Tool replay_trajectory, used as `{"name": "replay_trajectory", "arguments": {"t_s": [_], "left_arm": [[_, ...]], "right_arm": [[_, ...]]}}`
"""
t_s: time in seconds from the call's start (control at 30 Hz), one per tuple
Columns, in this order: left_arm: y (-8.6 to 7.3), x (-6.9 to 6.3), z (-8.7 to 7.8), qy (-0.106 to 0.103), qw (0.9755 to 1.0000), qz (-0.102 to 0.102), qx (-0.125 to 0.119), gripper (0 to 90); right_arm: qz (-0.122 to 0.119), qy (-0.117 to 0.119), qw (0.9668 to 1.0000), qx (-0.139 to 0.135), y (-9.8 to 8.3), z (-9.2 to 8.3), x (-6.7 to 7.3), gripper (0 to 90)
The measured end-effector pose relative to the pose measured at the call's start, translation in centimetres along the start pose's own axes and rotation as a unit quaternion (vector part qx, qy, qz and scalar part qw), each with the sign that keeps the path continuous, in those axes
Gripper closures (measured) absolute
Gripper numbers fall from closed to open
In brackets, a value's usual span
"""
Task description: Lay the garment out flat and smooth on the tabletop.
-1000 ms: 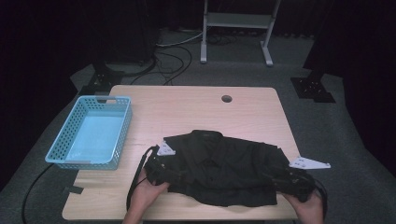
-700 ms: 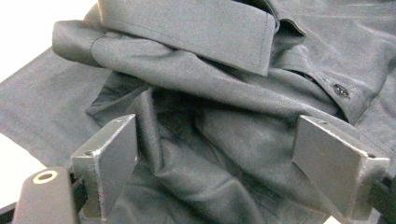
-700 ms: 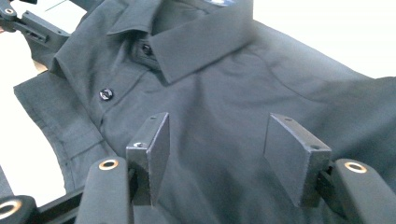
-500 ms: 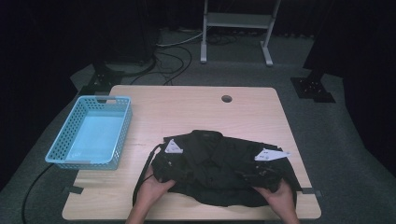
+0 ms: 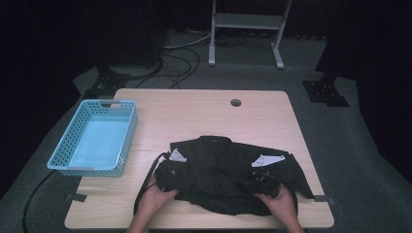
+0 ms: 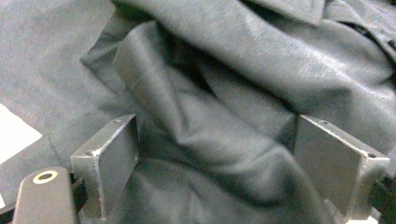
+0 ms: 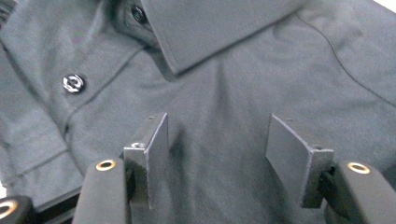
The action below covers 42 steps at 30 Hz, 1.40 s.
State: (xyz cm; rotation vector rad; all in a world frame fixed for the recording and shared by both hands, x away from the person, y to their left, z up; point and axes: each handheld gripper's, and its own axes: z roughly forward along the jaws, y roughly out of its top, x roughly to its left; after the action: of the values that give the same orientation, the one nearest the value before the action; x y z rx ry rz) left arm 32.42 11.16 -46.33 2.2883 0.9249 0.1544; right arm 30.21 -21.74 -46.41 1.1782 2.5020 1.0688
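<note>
A black button-up shirt [image 5: 228, 174] lies crumpled on the near half of the wooden table [image 5: 204, 114], collar toward the far side. My left gripper [image 5: 167, 175] rests over its left part, open, with folds of the dark cloth [image 6: 219, 140] bulging between the spread jaws. My right gripper [image 5: 265, 182] hovers open over the shirt's right part, just below the collar [image 7: 210, 28] and a dark button [image 7: 74, 83]. Nothing is pinched in either one. A person's hands hold both grippers from the near edge.
A light blue plastic basket [image 5: 94, 138] stands empty on the table's left side. A round cable hole [image 5: 236, 103] sits near the far edge. A black cable [image 5: 145, 179] trails off the near left. Tape pieces [image 5: 75, 197] mark the near corners.
Both hands have moved inward over the shirt, the right one most, from the right table edge. The shirt is bunched narrower than before.
</note>
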Motion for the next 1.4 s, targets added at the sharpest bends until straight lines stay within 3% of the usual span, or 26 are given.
{"name": "replay_trajectory", "arguments": {"t_s": [0.27,0.47,0.97,1.4], "left_arm": [[-0.6,0.5,-0.5,-0.001,1.0,-0.004,-0.001,14.5],[-1.2,0.9,-1.0,0.02,0.9997,-0.005,0.014,14.5],[-3.6,2.2,-3.2,0.063,0.9976,-0.018,0.021,14.5],[-5.6,3.0,-4.8,0.079,0.9958,-0.041,0.018,14.5]], "right_arm": [[-0.003,-0.01,0.9999,0.009,-0.7,0.1,-0.4,40.4],[-0.013,-0.019,0.9997,0.01,-0.9,0.0,-0.7,40.7],[-0.024,-0.039,0.9988,0.015,-1.6,-0.9,-1.8,38.5],[-0.035,-0.05,0.9981,0.014,-1.6,-0.5,-0.9,34.4]]}}
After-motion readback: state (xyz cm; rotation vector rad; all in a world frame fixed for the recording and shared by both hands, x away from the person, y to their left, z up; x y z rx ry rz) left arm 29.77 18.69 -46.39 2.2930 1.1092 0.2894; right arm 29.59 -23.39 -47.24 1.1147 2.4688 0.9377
